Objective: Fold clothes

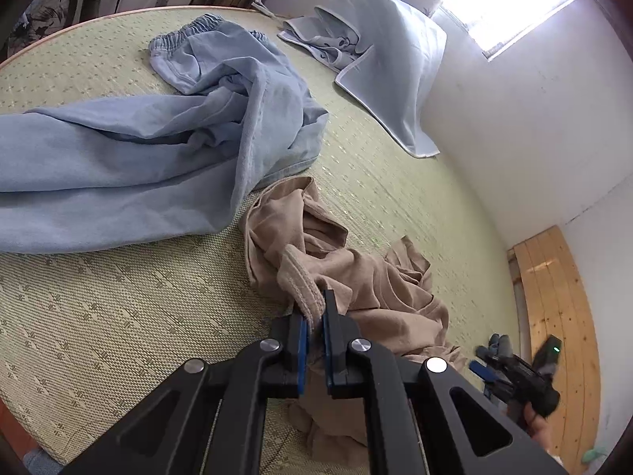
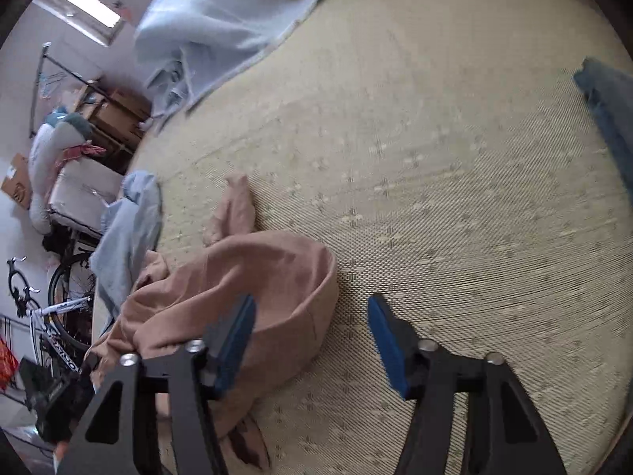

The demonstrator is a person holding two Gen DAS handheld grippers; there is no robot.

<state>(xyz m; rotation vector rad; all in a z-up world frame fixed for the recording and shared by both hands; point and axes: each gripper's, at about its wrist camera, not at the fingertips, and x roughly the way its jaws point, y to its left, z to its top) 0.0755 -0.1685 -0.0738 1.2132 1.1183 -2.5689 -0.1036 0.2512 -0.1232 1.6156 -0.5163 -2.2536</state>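
A crumpled tan garment [image 1: 356, 277] lies on the woven green mat [image 1: 118, 336]. My left gripper [image 1: 314, 316] is shut on its ribbed cuff [image 1: 298, 277]. The same tan garment [image 2: 237, 277] shows in the right wrist view, bunched just left of my right gripper [image 2: 310, 316], which is open and empty above the mat [image 2: 435, 158]. The right gripper also shows at the lower right of the left wrist view [image 1: 514, 372]. Light blue pants [image 1: 138, 150] lie spread behind the tan garment.
A light blue blanket [image 1: 387, 63] lies against the white wall at the back. A wooden board [image 1: 561, 316] edges the mat on the right. A bicycle [image 2: 51, 316], boxes and a plush toy [image 2: 59, 138] stand beyond the mat's left edge. A dark blue cloth [image 2: 609, 111] lies at the far right.
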